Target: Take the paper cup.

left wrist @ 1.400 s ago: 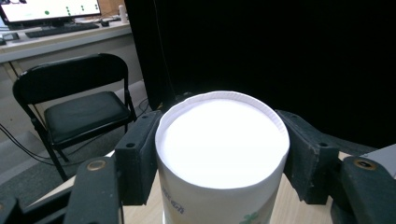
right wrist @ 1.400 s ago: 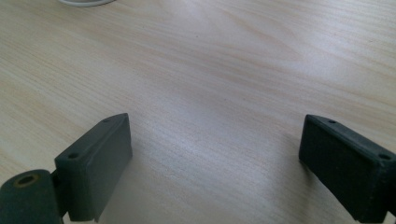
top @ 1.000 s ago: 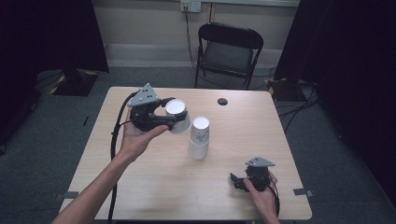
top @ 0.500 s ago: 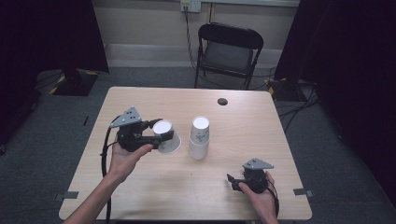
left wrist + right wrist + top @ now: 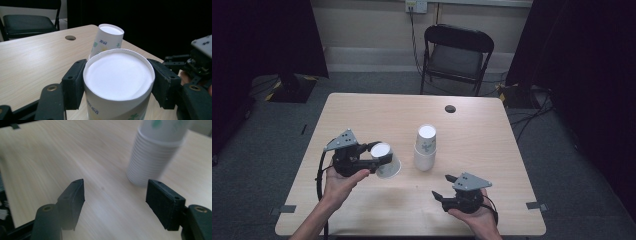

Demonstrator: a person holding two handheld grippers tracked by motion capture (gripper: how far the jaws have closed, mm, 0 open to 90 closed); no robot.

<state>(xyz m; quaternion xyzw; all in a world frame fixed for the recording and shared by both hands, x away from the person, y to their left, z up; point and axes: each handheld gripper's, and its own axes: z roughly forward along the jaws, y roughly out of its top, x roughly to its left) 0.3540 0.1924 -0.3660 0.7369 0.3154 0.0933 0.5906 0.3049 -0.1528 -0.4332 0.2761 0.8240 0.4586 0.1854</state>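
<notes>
From the high view, my left gripper point(image 5: 379, 159) is clamped on a single paper cup point(image 5: 386, 161) at about 9 o'clock from the cup stack point(image 5: 425, 148), near it but apart. The cup is tipped over sideways, its white bottom facing up toward the camera, low over the table point(image 5: 377, 115). My right gripper point(image 5: 444, 188) sits at roughly 5 o'clock from the stack, jaws apart with nothing between them – they've just been closing in a bit.

Left gripper view: the cup point(image 5: 118, 82) sits squarely between my two black pads, both pressing on its wall just under the base rim. It's white paper with a rolled rim around a recessed flat bottom, and small green and blue print on the side. The stack point(image 5: 107, 38) stands at 12 o'clock beyond it, upside down, same print. My other gripper point(image 5: 197, 62) shows at 3 o'clock.

Right gripper view: my jaws stand fairly wide over bare wood, and the stack point(image 5: 152, 157) is at 1 o'clock – lots of nested rims showing at its foot, a bit blurred.
</notes>
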